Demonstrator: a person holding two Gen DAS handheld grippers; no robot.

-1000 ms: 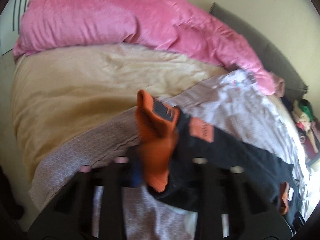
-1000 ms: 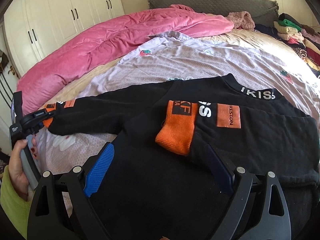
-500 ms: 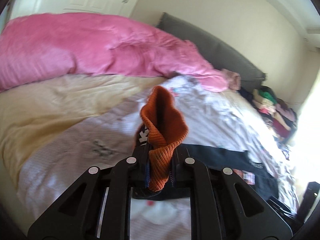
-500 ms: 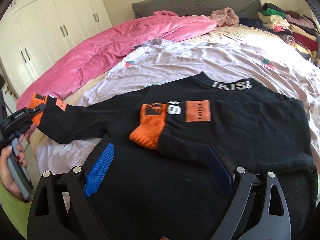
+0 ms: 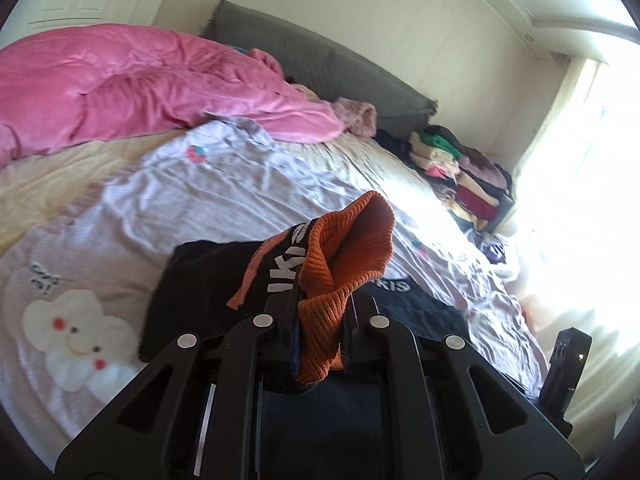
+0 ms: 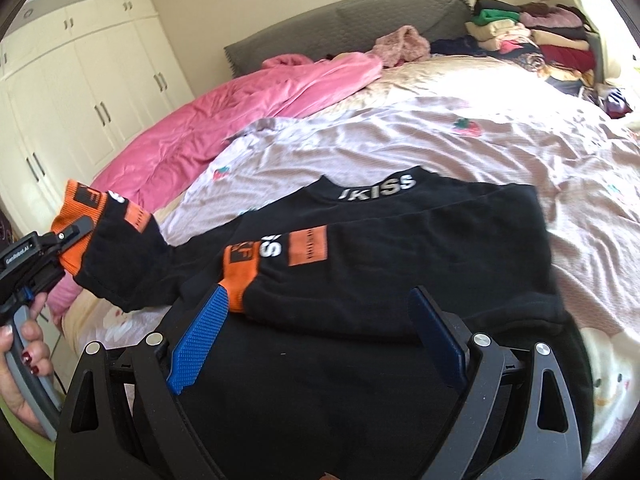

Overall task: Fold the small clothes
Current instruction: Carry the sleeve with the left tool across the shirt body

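Sleeve cuff lifted for folding across the black top

The orange cuff (image 5: 344,276) is clamped in the left gripper (image 5: 320,336) fingers so the sleeve can be laid over the black top (image 6: 400,264), spread mid-bed; the right gripper (image 6: 320,344) is held wide, empty.

Pink duvet (image 6: 224,128) bunched beside grey headboard (image 6: 344,20); white wardrobe (image 6: 80,92) behind.
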